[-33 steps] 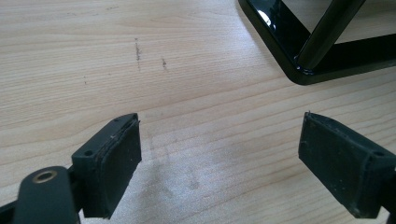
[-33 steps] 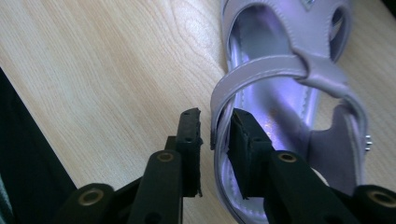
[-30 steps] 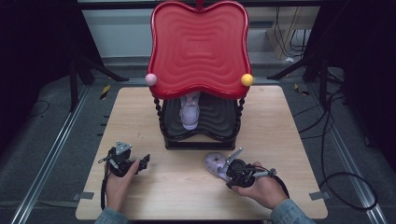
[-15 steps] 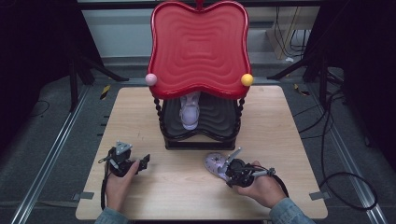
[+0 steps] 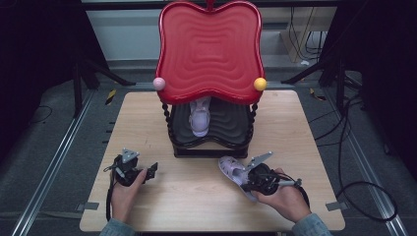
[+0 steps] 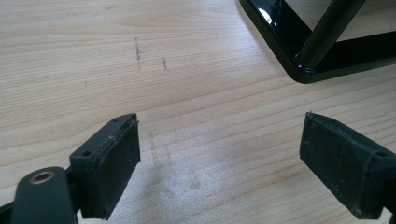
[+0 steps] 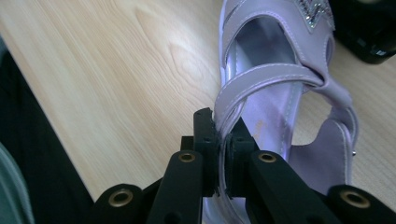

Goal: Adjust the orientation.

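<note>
**Right tongs had a sandal by the strap, left tongs were empty**

From the high view, I had both hands in at the near edge of the table [image 5: 147, 118]. My left gripper [image 5: 150, 170] sat low over bare wood, near the left front corner of the rack [image 5: 211, 147]. That rack stood mid-table, black, with twisted posts and a red wavy top [image 5: 209, 49], a pink ball [image 5: 159, 83] at one front corner and a yellow ball [image 5: 259, 84] at the other. One lilac sandal [image 5: 199, 118] lay on the lower shelf, toe toward me. My right gripper [image 5: 246, 176] was just in front of the rack's right corner, on the second sandal [image 5: 231, 169], which lay on the table pointing toward the rack.

Over to the left gripper view: my gripper [image 6: 219, 154] had its jaws spread wide, bare pads [image 6: 116, 158] on either side, nothing between them but wood grain and a few scuffs. The rack's glossy black base [image 6: 299, 51] cut across the upper right, one post rising from it.

And the right gripper view: my gripper [image 7: 223, 140] had its jaws pinched almost together on the sandal's [image 7: 275, 107] lilac strap [image 7: 261, 84], near the side edge. The shoe ran away from me, sparkly trim at the toe, and the dark rack base [image 7: 369, 32] sat just beyond it.
</note>
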### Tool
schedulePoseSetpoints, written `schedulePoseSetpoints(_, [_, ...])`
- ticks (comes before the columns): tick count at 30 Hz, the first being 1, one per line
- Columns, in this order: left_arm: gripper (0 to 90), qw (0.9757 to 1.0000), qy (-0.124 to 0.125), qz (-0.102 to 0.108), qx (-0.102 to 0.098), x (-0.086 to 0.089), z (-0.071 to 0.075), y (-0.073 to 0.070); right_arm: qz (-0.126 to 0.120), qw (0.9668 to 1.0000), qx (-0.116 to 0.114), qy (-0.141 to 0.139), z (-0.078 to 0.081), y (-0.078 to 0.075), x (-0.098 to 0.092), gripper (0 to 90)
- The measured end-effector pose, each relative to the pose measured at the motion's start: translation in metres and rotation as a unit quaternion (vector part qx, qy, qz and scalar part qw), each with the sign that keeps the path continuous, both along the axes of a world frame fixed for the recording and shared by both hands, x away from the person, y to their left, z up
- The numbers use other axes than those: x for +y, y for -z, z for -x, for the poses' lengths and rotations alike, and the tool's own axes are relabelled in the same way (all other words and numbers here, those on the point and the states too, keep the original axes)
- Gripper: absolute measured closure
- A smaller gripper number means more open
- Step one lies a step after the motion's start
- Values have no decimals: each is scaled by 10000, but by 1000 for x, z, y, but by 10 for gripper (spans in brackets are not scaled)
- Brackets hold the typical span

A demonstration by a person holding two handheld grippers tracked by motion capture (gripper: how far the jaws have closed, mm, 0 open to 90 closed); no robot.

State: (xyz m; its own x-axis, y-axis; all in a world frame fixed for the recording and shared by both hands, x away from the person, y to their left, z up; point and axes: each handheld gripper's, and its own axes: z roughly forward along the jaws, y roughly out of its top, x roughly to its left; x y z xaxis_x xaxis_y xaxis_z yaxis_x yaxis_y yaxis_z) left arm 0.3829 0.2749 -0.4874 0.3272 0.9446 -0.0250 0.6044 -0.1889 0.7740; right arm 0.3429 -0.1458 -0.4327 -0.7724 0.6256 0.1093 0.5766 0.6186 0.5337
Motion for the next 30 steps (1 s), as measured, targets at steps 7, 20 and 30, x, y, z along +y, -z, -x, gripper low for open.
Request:
schedulePoseSetpoints(7, [65, 10000, -3, -41, 7, 0, -1, 2, -634, 9970, -379, 238, 13, -18, -6, 863])
schedulePoseSetpoints(20, [48, 9999, 22, -118, 57, -2, -2, 5, -1173, 9899, -752, 264, 30, -48, -3, 863])
schedulePoseSetpoints(30, [48, 9999, 6, -116, 50, 0, -3, 5, -1457, 9819, -1138, 419, 23, -71, 5, 862])
